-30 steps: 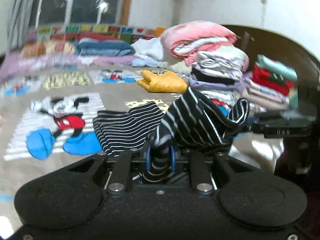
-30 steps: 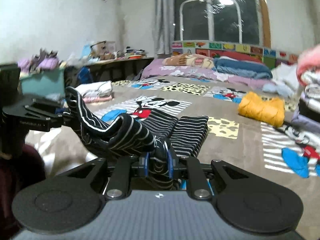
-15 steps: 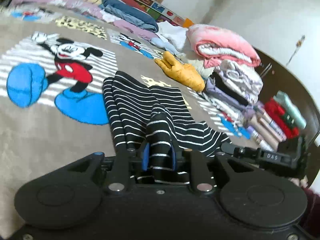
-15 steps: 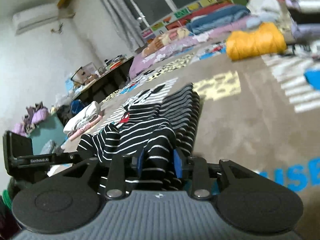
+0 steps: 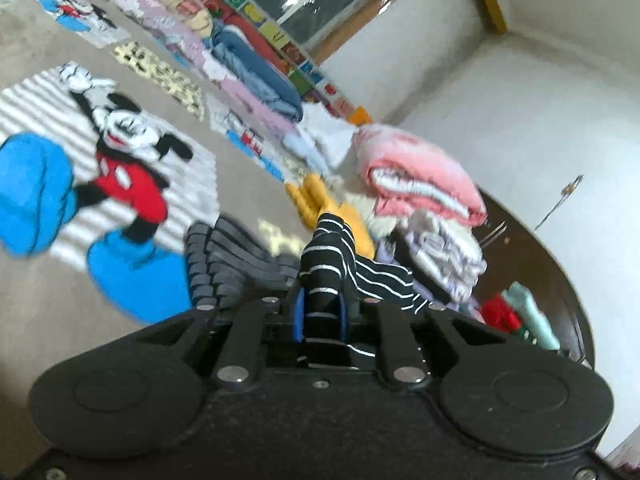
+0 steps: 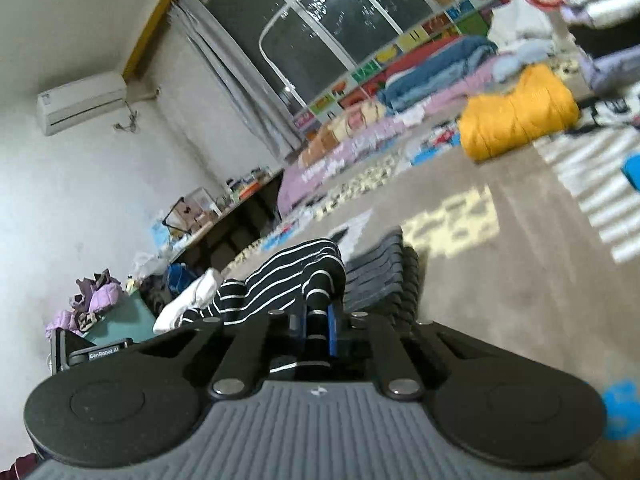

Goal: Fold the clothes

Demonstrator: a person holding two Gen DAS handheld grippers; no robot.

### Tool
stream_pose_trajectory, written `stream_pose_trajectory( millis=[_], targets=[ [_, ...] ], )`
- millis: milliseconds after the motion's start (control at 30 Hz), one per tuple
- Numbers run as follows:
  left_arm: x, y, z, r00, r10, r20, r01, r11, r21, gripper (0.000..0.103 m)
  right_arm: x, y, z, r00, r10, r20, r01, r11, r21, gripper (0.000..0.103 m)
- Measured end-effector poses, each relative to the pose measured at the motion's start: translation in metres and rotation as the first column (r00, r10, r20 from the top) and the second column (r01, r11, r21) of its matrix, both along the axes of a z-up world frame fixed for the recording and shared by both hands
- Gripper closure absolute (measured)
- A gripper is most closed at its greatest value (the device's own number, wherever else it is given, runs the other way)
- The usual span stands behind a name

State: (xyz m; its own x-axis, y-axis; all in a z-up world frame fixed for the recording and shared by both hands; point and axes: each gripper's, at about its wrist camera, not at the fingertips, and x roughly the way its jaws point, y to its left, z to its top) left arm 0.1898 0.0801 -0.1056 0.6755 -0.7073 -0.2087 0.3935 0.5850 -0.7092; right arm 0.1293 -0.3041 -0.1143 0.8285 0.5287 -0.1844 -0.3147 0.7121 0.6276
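A black garment with thin white stripes (image 5: 340, 256) lies partly on the brown cartoon blanket (image 5: 48, 296). My left gripper (image 5: 320, 312) is shut on a bunched edge of it, which stands up between the blue pads. The rest of the garment lies blurred on the blanket to the left (image 5: 228, 256). In the right wrist view my right gripper (image 6: 318, 328) is shut on another edge of the same striped garment (image 6: 288, 276), which stretches left toward the other gripper (image 6: 92, 354).
A yellow garment (image 6: 516, 120) lies on the blanket ahead. A tall stack of folded clothes (image 5: 420, 200) stands to the right, with more folded piles (image 5: 520, 316) near a dark headboard. Bedding (image 6: 432, 68) lines the window side.
Both grippers have dropped low toward the blanket and tilted, carrying the striped garment's held edges down and forward over its lying part. Both stay shut on it.
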Motion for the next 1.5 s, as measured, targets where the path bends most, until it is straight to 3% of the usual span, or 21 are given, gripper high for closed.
stream_pose_trajectory(
  millis=[167,433,733,900,933,1033,1067,1133,1233,1300,1433,1500],
  targets=[
    [0.029,0.003,0.001,1.000,0.019,0.020,-0.018,0.999,-0.047,0.089,0.031,0.001,0.012,0.998,-0.022,0.057,0.022,1.000,0.003,0.092],
    [0.067,0.007,-0.011,0.999,0.036,0.017,-0.035,0.996,-0.087,0.089,0.079,-0.001,0.006,0.997,-0.022,0.071,0.019,0.999,0.031,0.092],
    [0.076,0.008,-0.030,0.995,0.075,-0.060,-0.077,0.996,-0.039,0.089,0.114,-0.004,-0.023,0.999,0.004,-0.036,-0.001,0.996,0.084,0.092],
    [0.078,-0.001,-0.033,0.993,0.093,-0.071,-0.090,0.995,0.038,0.089,0.122,-0.003,-0.034,0.997,0.009,-0.075,-0.003,0.997,0.077,0.092],
    [0.078,-0.002,-0.032,0.993,0.096,-0.072,-0.092,0.994,0.053,0.087,0.123,-0.004,-0.037,0.996,0.003,-0.088,0.004,0.997,0.082,0.091],
    [0.072,0.000,-0.023,0.989,0.137,-0.055,-0.131,0.986,0.104,0.054,0.126,-0.008,-0.043,0.992,-0.009,-0.126,0.022,0.995,0.102,0.083],
    [0.067,0.003,-0.017,0.988,0.154,-0.025,-0.150,0.982,0.117,0.054,0.124,-0.011,-0.041,0.991,-0.025,-0.129,0.039,0.993,0.112,0.073],
    [0.056,0.009,-0.004,0.982,0.185,0.038,-0.189,0.972,0.142,0.054,0.118,-0.018,-0.036,0.991,-0.048,-0.121,0.065,0.988,0.141,0.066],
    [0.037,0.005,0.014,0.984,0.088,0.153,-0.113,0.980,0.165,0.054,0.101,-0.021,-0.012,0.996,-0.082,-0.037,0.083,0.996,0.031,0.065],
    [0.026,-0.007,0.021,0.976,-0.029,0.218,-0.018,0.978,0.209,0.054,0.082,-0.014,0.008,0.998,-0.016,0.053,0.019,0.997,-0.068,0.065],
    [0.012,-0.042,0.013,0.944,-0.214,0.249,0.100,0.910,0.402,0.054,0.041,0.020,0.026,0.961,0.200,0.190,-0.131,0.936,-0.327,0.066],
    [0.016,-0.054,0.000,0.947,-0.236,0.217,0.099,0.860,0.501,0.054,0.037,0.034,0.022,0.947,0.259,0.189,-0.175,0.912,-0.372,0.066]
  ],
)
